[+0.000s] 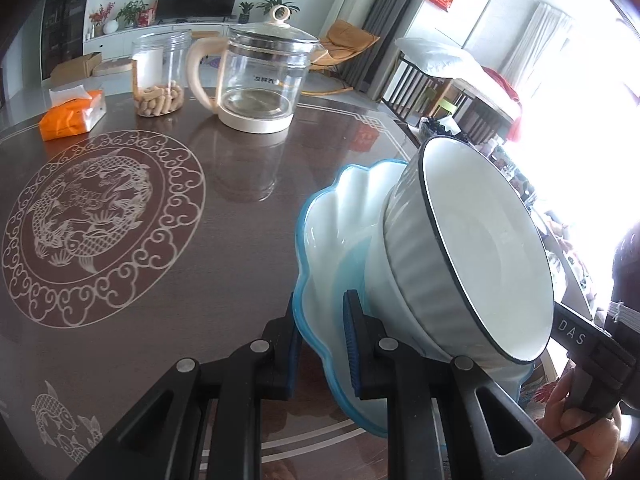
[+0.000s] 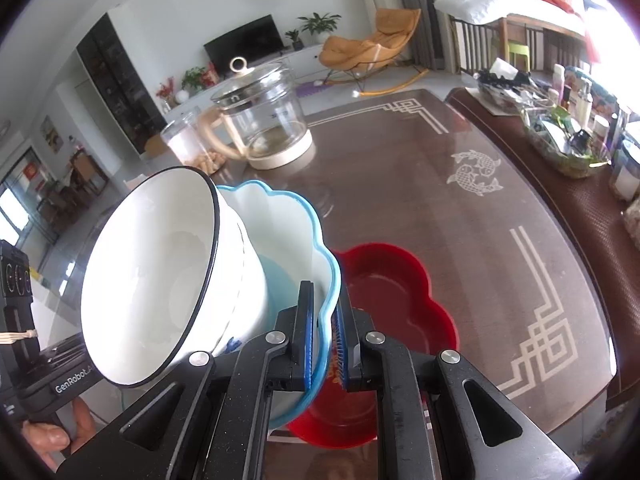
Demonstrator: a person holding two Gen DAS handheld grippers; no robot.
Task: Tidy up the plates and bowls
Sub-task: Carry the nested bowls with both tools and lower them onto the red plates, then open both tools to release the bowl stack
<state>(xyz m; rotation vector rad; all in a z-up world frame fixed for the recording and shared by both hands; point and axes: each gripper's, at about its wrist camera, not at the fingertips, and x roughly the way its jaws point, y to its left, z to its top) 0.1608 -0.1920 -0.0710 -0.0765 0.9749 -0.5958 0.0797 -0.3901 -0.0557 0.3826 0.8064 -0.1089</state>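
Note:
A blue-rimmed scalloped plate [image 1: 336, 216] is held tilted above the table, with white bowls [image 1: 480, 252] stacked on it. My left gripper [image 1: 322, 344] is shut on the plate's rim. In the right wrist view my right gripper [image 2: 323, 344] is shut on the opposite rim of the same blue plate [image 2: 280, 220], which carries the black-rimmed white bowl [image 2: 160, 272]. A red scalloped plate [image 2: 392, 292] lies on the table right below and behind the blue plate.
On the brown patterned table [image 1: 160, 280] stand a glass kettle [image 1: 260, 80], a clear jar of snacks [image 1: 160, 76] and an orange tissue pack [image 1: 72, 114]. A side table with a cluttered tray and bottles [image 2: 560, 136] stands at the right.

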